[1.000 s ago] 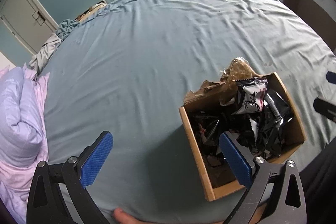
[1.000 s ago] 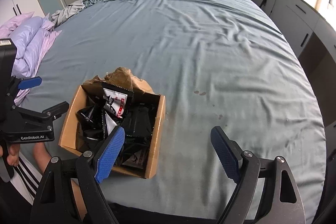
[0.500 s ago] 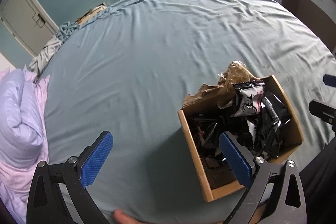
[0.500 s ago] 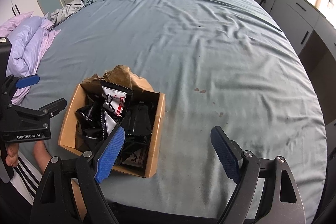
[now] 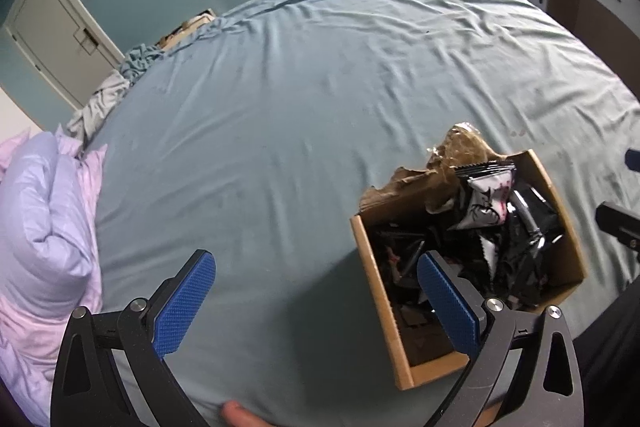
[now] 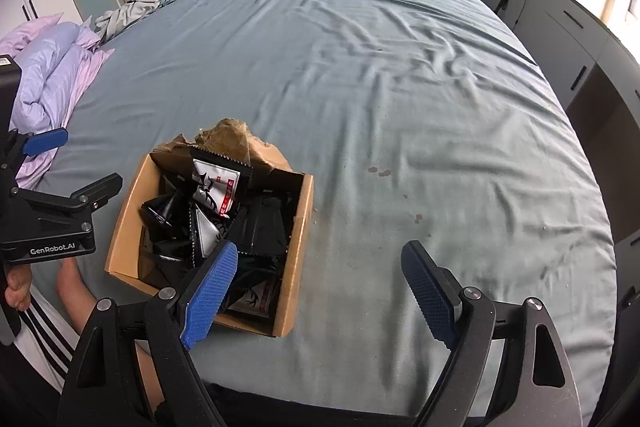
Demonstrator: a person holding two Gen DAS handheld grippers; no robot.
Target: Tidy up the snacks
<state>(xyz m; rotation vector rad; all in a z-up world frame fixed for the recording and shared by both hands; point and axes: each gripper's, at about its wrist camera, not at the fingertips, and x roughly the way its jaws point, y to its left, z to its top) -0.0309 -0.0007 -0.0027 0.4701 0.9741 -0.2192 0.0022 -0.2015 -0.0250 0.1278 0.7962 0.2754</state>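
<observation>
Box (image 6: pixel 298 255) of snack packets (image 6: pixel 216 187) near bed (image 6: pixel 400 87) front edge. Left hand-held gripper (image 5: pixel 316 301) and right hand-held gripper (image 6: pixel 320 291) both released, empty. Risks: slippery packets escaping pinch; light box sliding or tipping on soft sheet.

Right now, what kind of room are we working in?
A bedroom, most likely. The cardboard box of snack packets sits on a wide bed with a blue-grey sheet; a lilac duvet is bunched at one side, and white cupboards line the wall.
</observation>
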